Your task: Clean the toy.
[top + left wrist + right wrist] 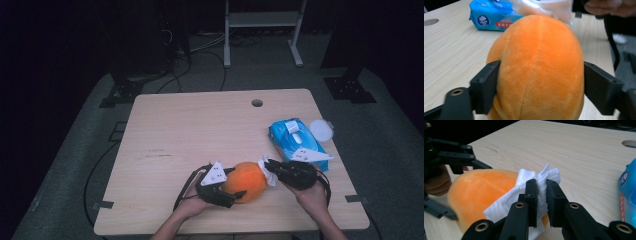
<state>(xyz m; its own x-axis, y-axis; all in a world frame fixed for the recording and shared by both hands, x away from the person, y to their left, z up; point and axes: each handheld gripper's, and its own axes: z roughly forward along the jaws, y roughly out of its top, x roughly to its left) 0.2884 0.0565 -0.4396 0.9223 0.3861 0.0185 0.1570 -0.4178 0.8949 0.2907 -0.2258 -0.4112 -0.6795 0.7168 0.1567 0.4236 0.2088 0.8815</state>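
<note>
Orange plush ball (246, 181), seamed and fuzzy, in left tool (233, 187); white tissue (524, 195) in right tool's (541, 192) pinch.

Orange plush ball (246, 181) on table, white tissue (524, 192) against it.

Your forearms are coming in bare at the bottom of the high view, with no sleeves showing. You are carrying a black left gripper (235, 192) at lower centre, wearing a grey three-cornered plate dotted with small dark marks, and a black cable is looping from it at lower left. Your right gripper (266, 164) is showing the same black body, a matching grey plate and a trailing cable. In the right gripper view, brass-coloured screw eyelets are gleaming along its black jaw links.
</note>
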